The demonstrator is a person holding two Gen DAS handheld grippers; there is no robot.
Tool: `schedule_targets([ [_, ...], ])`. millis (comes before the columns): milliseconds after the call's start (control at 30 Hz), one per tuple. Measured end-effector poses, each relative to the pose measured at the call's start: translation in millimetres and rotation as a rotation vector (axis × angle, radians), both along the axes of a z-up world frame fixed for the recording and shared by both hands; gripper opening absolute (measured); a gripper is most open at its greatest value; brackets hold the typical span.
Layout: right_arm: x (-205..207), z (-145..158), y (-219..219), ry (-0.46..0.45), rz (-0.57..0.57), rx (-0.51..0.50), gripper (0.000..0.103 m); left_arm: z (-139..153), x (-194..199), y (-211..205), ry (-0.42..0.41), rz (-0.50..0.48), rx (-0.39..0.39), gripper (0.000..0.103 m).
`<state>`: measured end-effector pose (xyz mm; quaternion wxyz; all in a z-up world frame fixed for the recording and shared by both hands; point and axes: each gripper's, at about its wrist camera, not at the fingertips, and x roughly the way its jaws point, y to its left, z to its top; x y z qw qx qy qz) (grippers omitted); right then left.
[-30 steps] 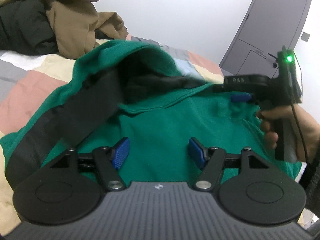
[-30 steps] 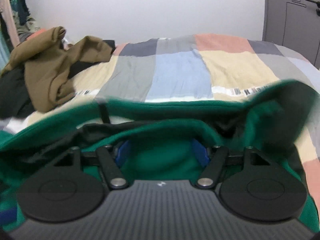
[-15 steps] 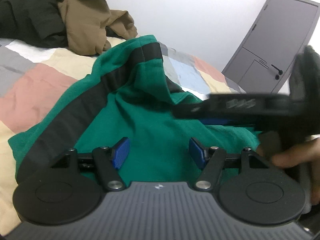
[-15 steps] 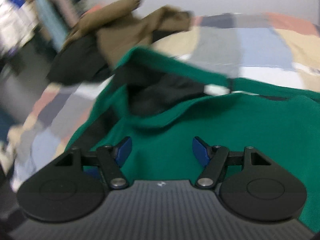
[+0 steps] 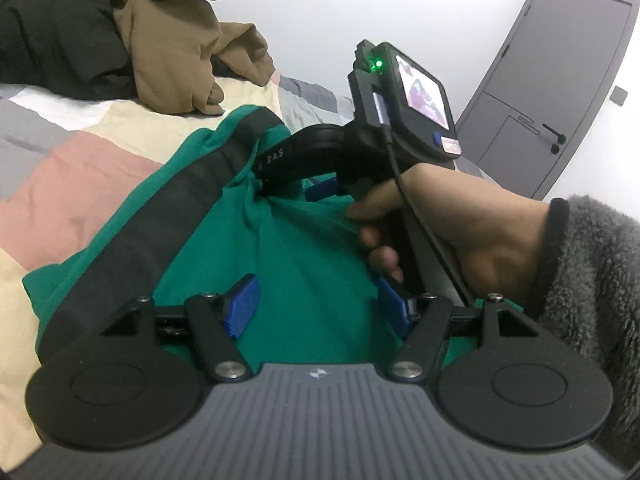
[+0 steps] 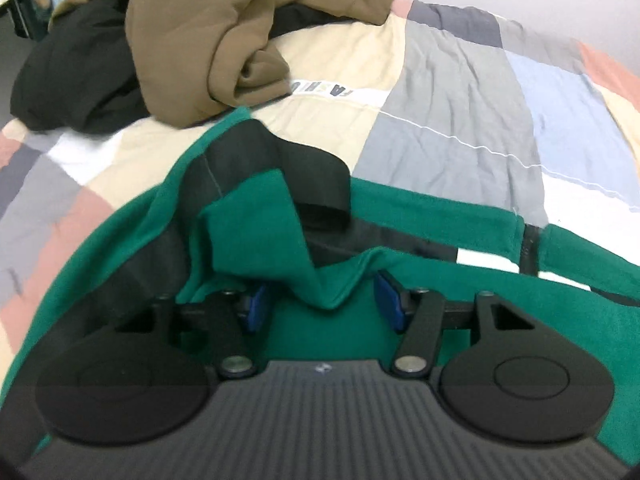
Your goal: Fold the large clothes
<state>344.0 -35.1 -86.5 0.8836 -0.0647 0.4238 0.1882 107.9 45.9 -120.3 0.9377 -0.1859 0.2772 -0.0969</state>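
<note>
Folding has barely begun: my right hand-held gripper (image 6: pixel 320 306) is closing around a bunched ridge of the green garment (image 6: pixel 400 204) spread mid-bed (image 6: pixel 460 120); my left hand-held gripper (image 5: pixel 316 308) hovers spread, empty.

Right tool (image 6: pixel 322 304): left pad half buried under a green garment (image 6: pixel 280 240) fold. Garment cut off at the frame edges. Quilt print (image 6: pixel 322 91) partly hidden by brown clothing (image 6: pixel 208 52).
</note>
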Motion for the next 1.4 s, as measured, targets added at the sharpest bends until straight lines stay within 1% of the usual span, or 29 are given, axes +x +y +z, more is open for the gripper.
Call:
schedule_targets([
  [100, -6.2, 4.4, -4.8, -0.01, 0.001, 0.019, 0.057, -3.6, 2.2, 2.7, -0.002, -0.007, -0.014, 0.07],
  [233, -27.5, 24.8, -28.6, -0.046, 0.003, 0.077, 0.057, -4.3, 3.1, 1.3, -0.007, -0.008, -0.007, 0.07],
  [333, -58.2, 46.2, -55.1, -0.102, -0.006, 0.09, 0.057, -3.8, 2.2, 0.1, -0.01, -0.006, 0.005, 0.07],
  [467, -106.7, 70.0, -101.6, -0.178, -0.056, 0.113, 0.058, 0.4, -2.9, -1.5, -0.027, 0.008, 0.014, 0.07],
  [533, -135.5, 77.7, -124.1, -0.223, -0.08, 0.098, 0.059, 3.9, -6.4, -3.3, -0.036, 0.014, 0.027, 0.07],
  [633, -172.1, 82.2, -157.9, -0.238, -0.122, 0.131, 0.059, 9.3, -11.9, -6.5, -0.053, 0.013, 0.04, 0.07],
  [733, -201.8, 79.7, -181.6, -0.249, -0.156, 0.157, 0.058, 14.8, -20.9, -14.8, -0.078, 0.003, 0.06, 0.07],
  [800, -214.3, 74.0, -188.9, -0.266, -0.16, 0.14, 0.058, 16.9, -26.9, -21.5, -0.091, -0.016, 0.071, 0.07],
  [867, -224.0, 64.2, -194.2, -0.277, -0.163, 0.117, 0.058, 16.0, -28.7, -28.1, -0.085, -0.024, 0.09, 0.07],
  [1000, -228.0, 35.7, -203.6, -0.229, -0.176, 0.12, 0.057, 6.5, -24.6, -36.0, -0.028, -0.023, 0.129, 0.07],
  [1067, -231.0, 29.8, -206.8, -0.24, -0.174, 0.141, 0.057, 1.8, -21.4, -36.5, -0.002, -0.021, 0.125, 0.07],
  [1167, -230.6, 22.2, -207.5, -0.238, -0.176, 0.147, 0.057, -0.4, -19.1, -34.9, 0.014, -0.011, 0.117, 0.07],
  [1333, -227.5, 8.3, -206.4, -0.211, -0.174, 0.139, 0.058, -4.9, -19.2, -38.7, 0.032, -0.014, 0.151, 0.071],
  [1400, -232.4, 9.8, -209.8, -0.211, -0.187, 0.166, 0.058, -0.6, -21.4, -35.0, 0.037, -0.013, 0.149, 0.071],
])
